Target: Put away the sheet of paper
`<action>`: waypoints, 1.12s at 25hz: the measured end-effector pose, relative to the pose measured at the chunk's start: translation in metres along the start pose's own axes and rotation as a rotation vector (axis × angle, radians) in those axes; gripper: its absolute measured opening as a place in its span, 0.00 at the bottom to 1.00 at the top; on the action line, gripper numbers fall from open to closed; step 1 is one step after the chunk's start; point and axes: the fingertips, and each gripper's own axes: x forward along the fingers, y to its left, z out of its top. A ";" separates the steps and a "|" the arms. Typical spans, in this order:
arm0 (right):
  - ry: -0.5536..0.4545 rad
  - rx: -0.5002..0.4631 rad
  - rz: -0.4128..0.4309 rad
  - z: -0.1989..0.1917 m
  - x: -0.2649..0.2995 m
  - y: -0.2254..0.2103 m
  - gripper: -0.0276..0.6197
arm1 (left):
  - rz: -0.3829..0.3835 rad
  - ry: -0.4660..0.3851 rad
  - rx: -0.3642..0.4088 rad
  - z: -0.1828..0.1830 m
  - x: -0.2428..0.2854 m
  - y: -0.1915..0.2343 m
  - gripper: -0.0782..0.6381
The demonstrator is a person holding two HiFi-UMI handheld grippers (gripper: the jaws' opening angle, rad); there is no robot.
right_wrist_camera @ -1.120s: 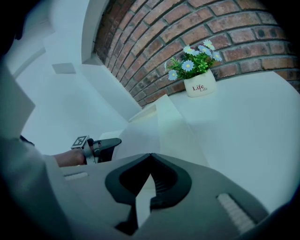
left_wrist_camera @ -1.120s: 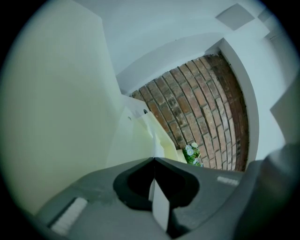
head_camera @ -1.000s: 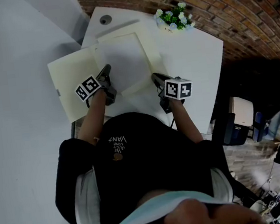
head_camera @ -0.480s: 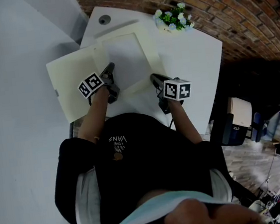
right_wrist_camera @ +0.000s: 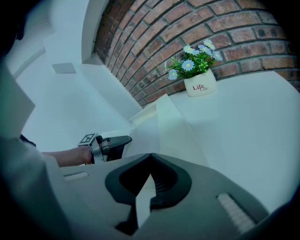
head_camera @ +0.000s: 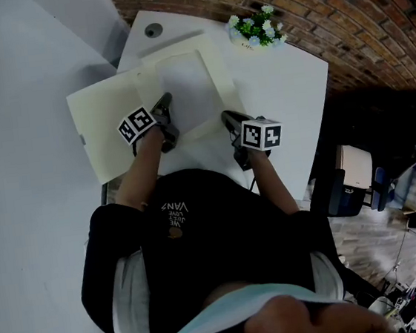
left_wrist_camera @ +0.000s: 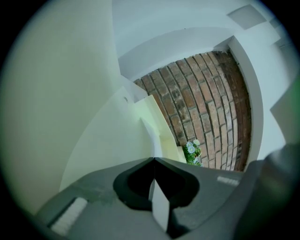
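A: Now verify both grips. Find left gripper [head_camera: 164, 107] pinched shut on the near edge of the thin white rectangular sheet of paper [head_camera: 183, 83]; find right gripper [head_camera: 227, 117] closed likewise on a thin white edge, apparently the same sheet, further right.

B: Confirmed. Locate sheet spread over the open cream cardboard folder [head_camera: 103, 133] on the white tabletop [head_camera: 289, 93], not yet tucked inside.

A: Expect creasing or tearing if pulled apart or moved unevenly; keep both hands matched.

B: Watch also for slip from so narrow a bite, and for snagging on the folder's fold. Avoid sweeping toward the small white pot of blue flowers [head_camera: 256, 28] at the far edge.
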 end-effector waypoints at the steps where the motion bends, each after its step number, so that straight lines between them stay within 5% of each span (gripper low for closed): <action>1: 0.000 -0.001 0.000 0.000 0.000 0.000 0.04 | -0.006 0.002 0.000 0.000 0.001 -0.001 0.11; 6: 0.002 -0.001 -0.002 -0.001 0.000 0.001 0.04 | -0.052 0.020 0.012 -0.003 0.002 -0.008 0.12; 10: 0.001 -0.003 -0.002 0.000 0.000 0.000 0.04 | -0.037 0.024 0.048 -0.004 0.000 -0.011 0.25; 18: 0.003 -0.008 -0.002 -0.001 0.000 0.000 0.04 | 0.091 0.136 0.445 -0.014 0.001 -0.022 0.52; 28: 0.005 -0.019 -0.004 -0.002 0.000 0.000 0.04 | 0.124 0.123 0.496 -0.009 -0.013 -0.017 0.56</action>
